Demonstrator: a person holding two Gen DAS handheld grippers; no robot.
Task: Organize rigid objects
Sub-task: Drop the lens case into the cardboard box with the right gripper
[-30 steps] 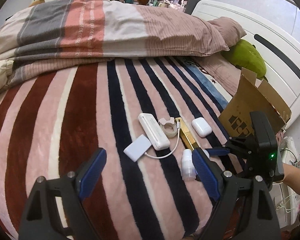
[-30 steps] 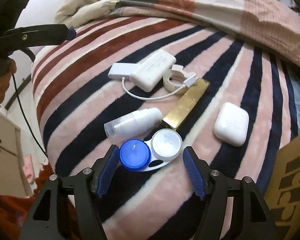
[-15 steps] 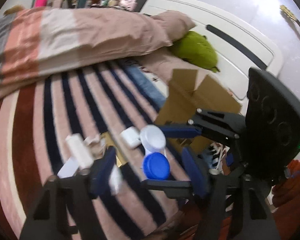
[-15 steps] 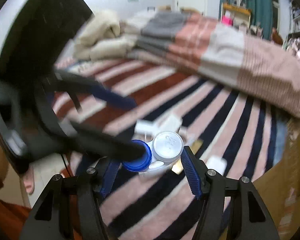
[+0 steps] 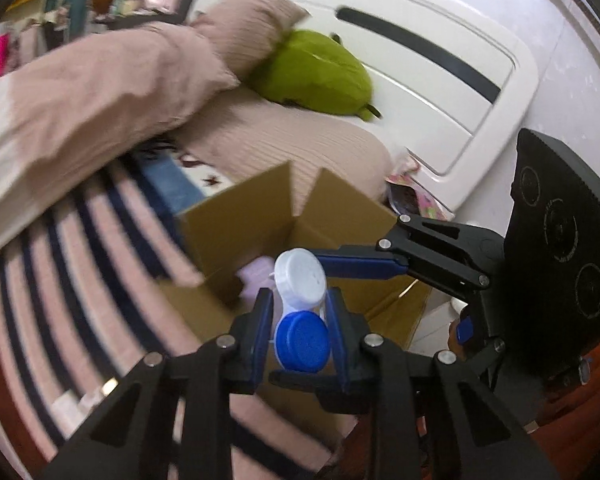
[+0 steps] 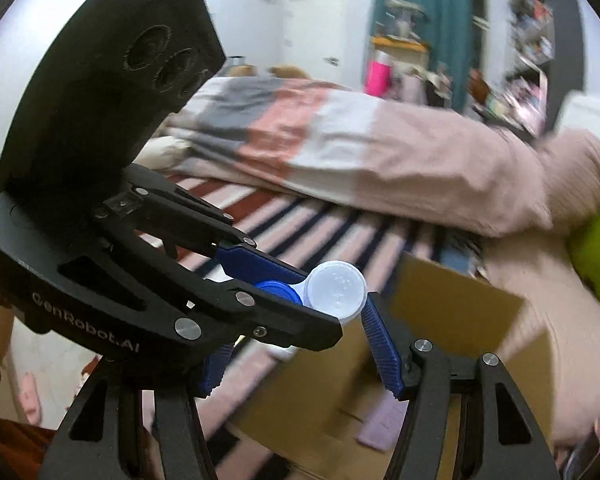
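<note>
A contact lens case [image 5: 300, 312] with one blue cap and one white cap is held in the air over the open cardboard box [image 5: 236, 216]. My left gripper [image 5: 298, 316] is shut on the case at its blue-cap end. My right gripper [image 6: 296, 328] also reaches around the case [image 6: 332, 292]; its right finger [image 6: 380, 348] stands slightly off the white cap, so its jaws look open. In the left wrist view the right gripper's fingers [image 5: 360, 266] come in from the right. A pale purple item [image 5: 256, 276] lies inside the box.
The box [image 6: 452, 312] sits on the striped blanket [image 5: 80, 280] near the white headboard [image 5: 440, 80]. A green plush [image 5: 316, 72] and pink pillows [image 5: 252, 36] lie behind it. A folded duvet [image 6: 340, 152] lies across the bed. Small white items [image 5: 84, 400] are blurred at lower left.
Both grippers swung right from the blanket's items to over the box. The right gripper lifted the case; the left gripper closed on it, and the right's jaws widened.
</note>
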